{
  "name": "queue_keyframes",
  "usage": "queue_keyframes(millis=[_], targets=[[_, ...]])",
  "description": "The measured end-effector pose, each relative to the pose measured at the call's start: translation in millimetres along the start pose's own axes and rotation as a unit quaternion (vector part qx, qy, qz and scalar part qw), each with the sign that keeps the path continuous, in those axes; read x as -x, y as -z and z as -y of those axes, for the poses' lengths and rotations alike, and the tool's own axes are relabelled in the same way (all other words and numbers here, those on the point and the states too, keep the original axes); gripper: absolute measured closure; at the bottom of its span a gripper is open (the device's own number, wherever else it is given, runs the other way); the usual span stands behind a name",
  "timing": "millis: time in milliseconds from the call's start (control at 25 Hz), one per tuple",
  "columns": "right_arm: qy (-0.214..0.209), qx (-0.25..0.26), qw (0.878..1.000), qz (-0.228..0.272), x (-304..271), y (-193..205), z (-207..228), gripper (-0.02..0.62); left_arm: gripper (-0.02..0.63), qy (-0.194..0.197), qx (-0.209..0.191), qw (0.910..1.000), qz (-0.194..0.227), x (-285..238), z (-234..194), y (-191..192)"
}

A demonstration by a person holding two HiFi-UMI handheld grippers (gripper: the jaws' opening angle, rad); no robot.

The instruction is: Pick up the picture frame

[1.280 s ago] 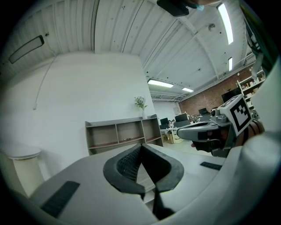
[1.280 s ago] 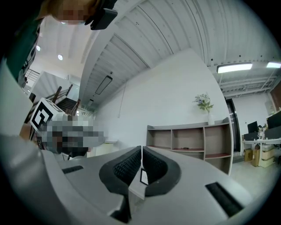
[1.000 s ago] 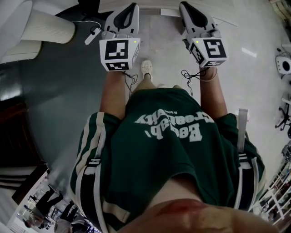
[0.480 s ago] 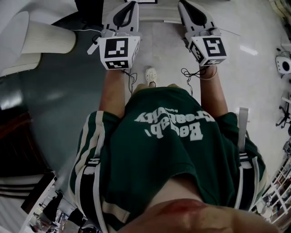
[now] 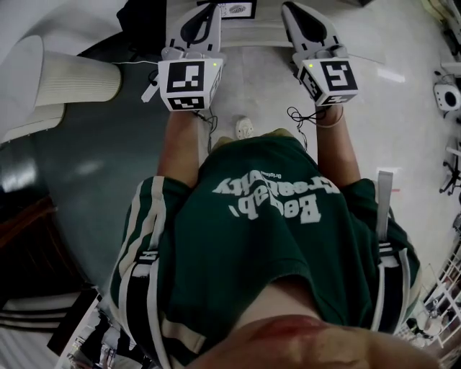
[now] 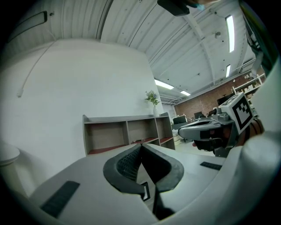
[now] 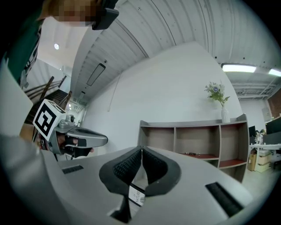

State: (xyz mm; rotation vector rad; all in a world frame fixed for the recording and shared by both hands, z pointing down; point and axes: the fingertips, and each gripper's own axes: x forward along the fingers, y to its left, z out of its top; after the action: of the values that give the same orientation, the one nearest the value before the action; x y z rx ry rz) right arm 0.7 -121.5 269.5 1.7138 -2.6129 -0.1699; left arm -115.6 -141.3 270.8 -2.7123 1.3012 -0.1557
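Approach stage of picking up the frame. The person stands on the floor (image 5: 266, 79) with both claws held level, side by side, pointing ahead. The left claw (image 6: 141, 145) has its pads pressed together with nothing between them; the right claw (image 7: 142, 147) is likewise pressed together and empty. The frame (image 5: 236, 9) lies ahead of the 2 claws at the top edge of the head view, on a pale surface that may be a low counter. In the right gripper view part of it, bearing a printed label, shows below the closed pads. It is apart from both claws and untouched. Behind stands a shelf (image 7: 197, 140) with a vase (image 7: 224, 115) on top. Judged next move: close the gap, lower 1 claw to the frame, spread its pads, and set them astride 1 edge before pinching; a thin border likely needs a square, centred grip.
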Motion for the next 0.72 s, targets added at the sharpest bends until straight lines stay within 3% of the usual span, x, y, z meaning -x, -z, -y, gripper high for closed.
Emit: queue_keyframes(millis=[400,720], targets=[[0.013,-0.002,1.0,-0.015,-29.4,16.9,11.6,0.561,0.588,0.015,0.01,0.9998,0.0,-30.1,-19.5,17.4],[-0.001,-0.007,1.0,-0.012,-55.5,21.9,27.8,0.561,0.588,0.006,0.012,0.9998,-0.011,-54.5,-30.5,22.4]])
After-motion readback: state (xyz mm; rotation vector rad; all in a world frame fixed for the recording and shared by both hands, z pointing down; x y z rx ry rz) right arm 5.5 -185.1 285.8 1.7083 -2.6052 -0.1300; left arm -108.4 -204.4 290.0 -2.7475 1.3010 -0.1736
